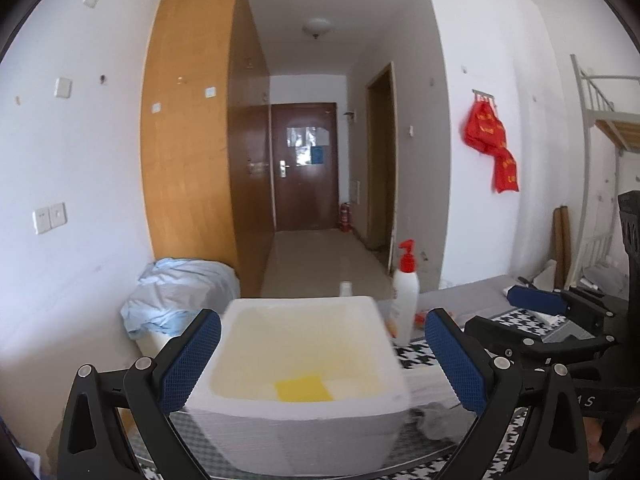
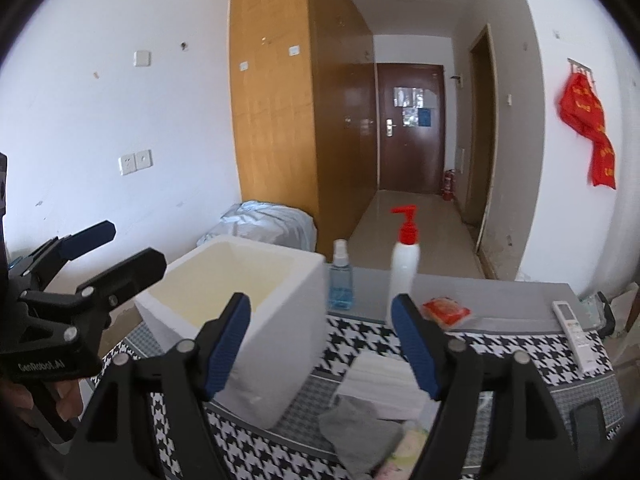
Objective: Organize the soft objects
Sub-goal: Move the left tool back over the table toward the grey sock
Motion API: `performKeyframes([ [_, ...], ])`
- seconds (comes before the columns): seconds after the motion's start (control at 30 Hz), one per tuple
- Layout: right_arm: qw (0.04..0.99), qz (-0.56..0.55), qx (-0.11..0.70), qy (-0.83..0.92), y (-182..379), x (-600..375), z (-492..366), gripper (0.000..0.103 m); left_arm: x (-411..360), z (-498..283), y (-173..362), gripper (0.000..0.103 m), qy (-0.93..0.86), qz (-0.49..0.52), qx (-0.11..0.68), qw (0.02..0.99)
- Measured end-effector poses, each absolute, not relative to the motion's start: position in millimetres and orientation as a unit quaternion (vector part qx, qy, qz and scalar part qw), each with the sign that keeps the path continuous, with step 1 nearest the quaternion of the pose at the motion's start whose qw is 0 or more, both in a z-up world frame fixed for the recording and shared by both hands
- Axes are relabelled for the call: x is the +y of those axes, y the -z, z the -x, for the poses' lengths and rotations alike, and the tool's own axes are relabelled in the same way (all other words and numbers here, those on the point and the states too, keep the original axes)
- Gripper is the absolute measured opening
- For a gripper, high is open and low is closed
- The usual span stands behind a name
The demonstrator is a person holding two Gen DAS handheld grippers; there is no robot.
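Foam box (image 2: 240, 304) is sitting at the left end of the houndstooth-covered table (image 2: 520, 364), open top up, with a yellow cloth (image 1: 304, 389) already lying on its floor. Remaining soft things are lying just right of the box: a folded white cloth (image 2: 380, 380), a grey cloth (image 2: 360, 432) overlapping its near edge, and something pale yellow and pink under that, too blurred to identify. Right gripper (image 2: 320, 344) is hanging above this pile with its blue pads spread wide and nothing between them. Left gripper (image 1: 322, 364) is also standing released, its pads flanking the box without pressing on the walls. Judging the step in hand as reaching for the next cloth. Doing it well is meaning: dropping the right pads straight onto the grey cloth, the topmost layer, pinching a bunched fold rather than a flat edge so a single piece is lifting clear. Pump bottle (image 2: 404, 264), spray bottle (image 2: 341, 280) and red packet (image 2: 446, 312) are standing behind; staying low and near is avoiding knocking them. Left gripper is looking best used steadying the light box.
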State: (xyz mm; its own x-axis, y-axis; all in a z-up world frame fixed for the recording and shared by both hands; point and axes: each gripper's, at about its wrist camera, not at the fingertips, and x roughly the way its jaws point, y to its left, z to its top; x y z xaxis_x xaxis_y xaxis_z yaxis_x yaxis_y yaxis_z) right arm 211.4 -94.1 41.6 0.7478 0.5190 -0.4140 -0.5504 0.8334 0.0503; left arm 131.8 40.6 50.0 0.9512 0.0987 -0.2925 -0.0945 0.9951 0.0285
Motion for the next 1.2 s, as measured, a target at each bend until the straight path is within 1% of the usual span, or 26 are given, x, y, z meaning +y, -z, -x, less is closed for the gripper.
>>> performKeyframes([
  [0.57, 0.949, 0.022, 0.204, -0.24, -42, -143, -206, 0.078, -6, -144, -54, 0.102, 0.015, -0.022, 0.144, 0.989],
  [1.1, 0.956, 0.0, 0.213, -0.202, -24, -185, -184, 0.078, -31, -128, -34, 0.102, 0.047, -0.023, 0.164, 0.985],
  [1.2, 0.957, 0.008, 0.212, -0.199, -19, -189, -178, 0.078, -35, -120, -30, 0.102, 0.045, -0.022, 0.159, 0.986],
])
